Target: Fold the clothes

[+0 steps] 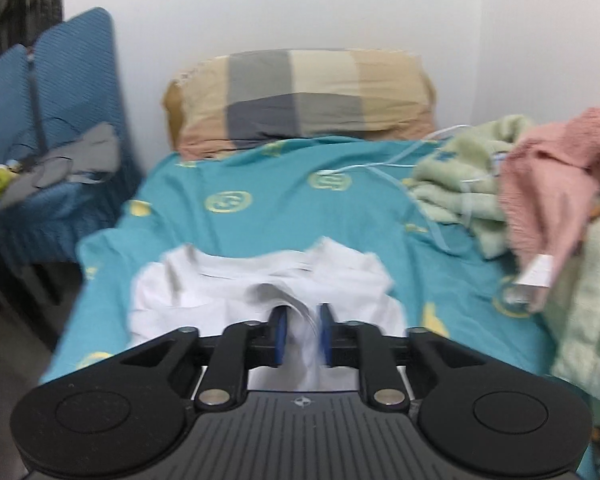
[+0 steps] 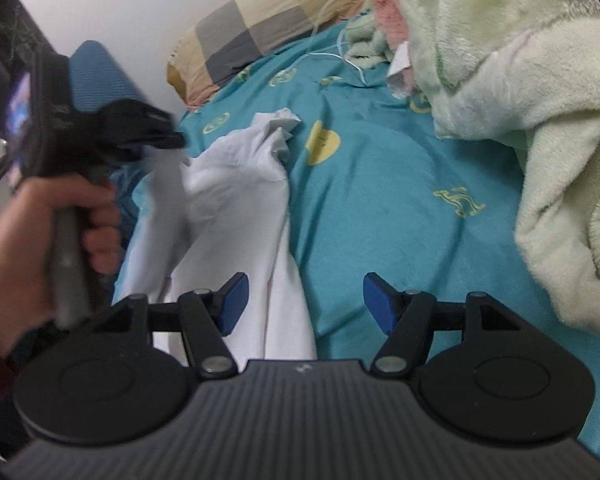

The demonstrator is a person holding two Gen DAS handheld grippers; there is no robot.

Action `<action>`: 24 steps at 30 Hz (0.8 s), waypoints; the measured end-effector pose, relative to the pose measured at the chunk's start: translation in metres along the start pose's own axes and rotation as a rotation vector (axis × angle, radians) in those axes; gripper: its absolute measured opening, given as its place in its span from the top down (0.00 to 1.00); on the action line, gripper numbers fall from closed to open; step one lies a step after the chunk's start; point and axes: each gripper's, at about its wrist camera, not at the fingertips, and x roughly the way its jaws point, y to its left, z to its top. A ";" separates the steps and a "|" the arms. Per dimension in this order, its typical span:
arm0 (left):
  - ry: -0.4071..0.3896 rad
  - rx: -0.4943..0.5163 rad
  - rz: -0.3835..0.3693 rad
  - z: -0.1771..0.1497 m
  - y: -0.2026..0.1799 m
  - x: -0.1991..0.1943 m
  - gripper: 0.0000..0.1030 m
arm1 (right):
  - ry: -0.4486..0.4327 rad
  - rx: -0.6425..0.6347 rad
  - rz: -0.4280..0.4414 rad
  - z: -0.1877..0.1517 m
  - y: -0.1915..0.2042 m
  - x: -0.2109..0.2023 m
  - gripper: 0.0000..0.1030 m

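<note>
A white shirt (image 1: 236,288) lies bunched on the teal bedsheet (image 1: 284,192). My left gripper (image 1: 303,320) is shut on a fold of the shirt's near edge, cloth pinched between its blue pads. In the right wrist view the left gripper (image 2: 168,140) holds the shirt (image 2: 236,184) lifted at the left, with a hand on its handle. My right gripper (image 2: 304,300) is open and empty, low over the sheet (image 2: 400,184), its left finger beside the shirt's near end.
A checked pillow (image 1: 300,96) lies at the bed's head. A pile of pale green (image 1: 468,176) and pink (image 1: 552,176) fleece fills the bed's right side, close to my right gripper (image 2: 540,100). A white cable (image 1: 380,166) crosses the sheet. A blue chair (image 1: 60,120) with grey cloth stands left.
</note>
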 end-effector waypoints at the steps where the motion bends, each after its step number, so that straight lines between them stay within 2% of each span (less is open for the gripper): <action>1: -0.004 -0.001 -0.008 -0.006 0.002 -0.005 0.57 | 0.002 -0.001 0.003 0.000 0.000 0.001 0.35; 2: -0.006 -0.006 -0.009 -0.012 0.006 -0.012 0.51 | 0.004 0.003 0.005 -0.001 0.000 0.001 0.35; 6: -0.007 -0.067 -0.039 -0.033 0.029 -0.063 0.46 | -0.002 0.021 0.019 0.000 -0.002 0.001 0.35; 8: -0.018 -0.071 -0.009 -0.048 0.038 -0.103 0.41 | 0.000 0.026 0.031 0.000 -0.002 0.002 0.35; 12: -0.013 -0.149 0.053 -0.087 0.060 -0.180 0.39 | 0.006 0.048 0.086 -0.001 -0.002 -0.001 0.35; 16: -0.034 -0.187 0.072 -0.120 0.085 -0.239 0.37 | 0.013 0.023 0.147 -0.005 0.008 -0.006 0.35; 20: -0.086 -0.166 0.101 -0.142 0.100 -0.267 0.35 | 0.029 -0.029 0.193 -0.011 0.028 -0.012 0.36; 24: -0.066 -0.134 0.084 -0.150 0.112 -0.263 0.35 | 0.032 -0.134 0.166 -0.012 0.065 -0.009 0.36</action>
